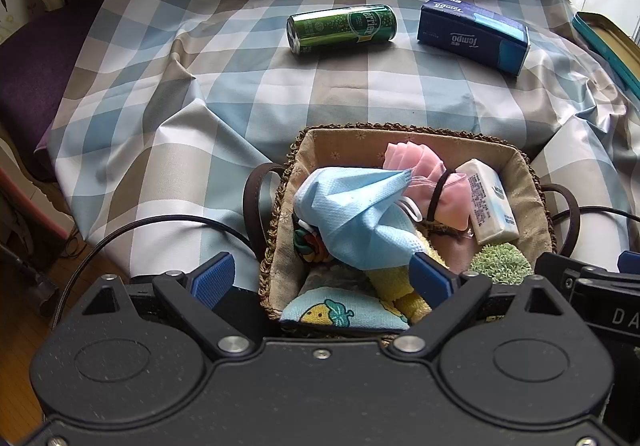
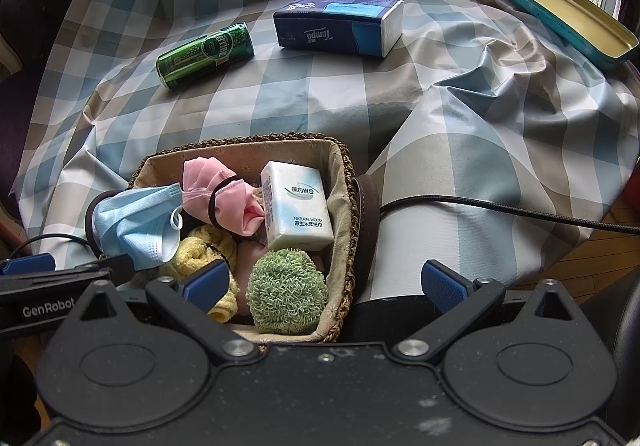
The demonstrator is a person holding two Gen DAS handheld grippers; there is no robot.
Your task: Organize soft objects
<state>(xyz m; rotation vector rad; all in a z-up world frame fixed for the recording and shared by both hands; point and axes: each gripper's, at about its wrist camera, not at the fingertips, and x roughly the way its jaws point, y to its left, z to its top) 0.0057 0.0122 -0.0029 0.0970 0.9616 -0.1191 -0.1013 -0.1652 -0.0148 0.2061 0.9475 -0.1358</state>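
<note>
The checked tablecloth [image 2: 280,105] covers the whole table, and the woven basket [image 2: 344,181] at its near edge serves as the landmark. Judging by what lies where, the sorting looks nearly finished: every small soft thing in view sits inside the basket, and the only soft item still outside it is the blue Tempo tissue pack [image 2: 338,25], well beyond the basket's far rim. Whether that pack is meant to go in is a guess. The green drink can [image 2: 206,55], lying on its side beyond the basket and to the pack's left, is hard and likely stays out, as does the teal tin tray [image 2: 568,15] far off to the basket's right.

Inside the basket, the blue face mask [image 1: 356,217] is crumpled on top at the left and looks limp and light. The pink cloth [image 2: 228,197], bunched in a dark hair tie, lies at the back. The small white tissue packet [image 2: 296,205] leans against the right wall. The green chenille ball [image 2: 286,296] fills the near right corner, and a yellow towel [image 2: 208,250] is tucked beneath the mask.

The left gripper [image 1: 324,278] hovers over the basket's near edge, jaws wide apart and empty. The right gripper [image 2: 324,284] hangs there too, also spread and holding nothing.
</note>
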